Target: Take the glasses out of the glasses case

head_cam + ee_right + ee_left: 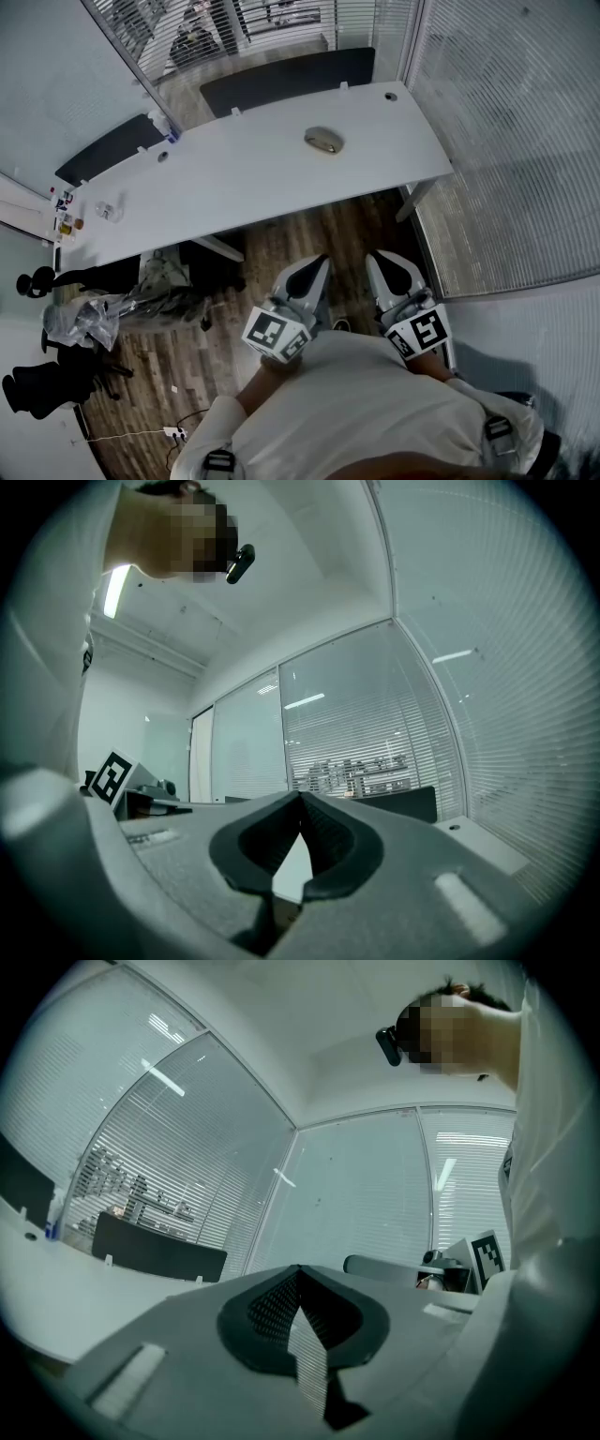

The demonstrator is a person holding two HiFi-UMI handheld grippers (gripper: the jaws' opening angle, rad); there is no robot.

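A grey oval glasses case (pixel 323 141) lies shut on the white table (pixel 244 173), toward its far right part. Both grippers are held close to the person's body, well short of the table's near edge and far from the case. The left gripper (pixel 321 262) and the right gripper (pixel 379 257) point toward the table, each with jaws together and nothing between them. In the left gripper view the left gripper (pixel 300 1270) shows its tips meeting; the right gripper (pixel 302 798) looks the same in the right gripper view. The case is in neither gripper view.
Dark partition panels (pixel 286 80) stand along the table's far edge. Small bottles and a cup (pixel 109 211) sit at the table's left end. Under and left of the table are plastic-wrapped items (pixel 122 309), a black chair (pixel 42 380) and a power strip (pixel 174 433). Glass walls with blinds surround the room.
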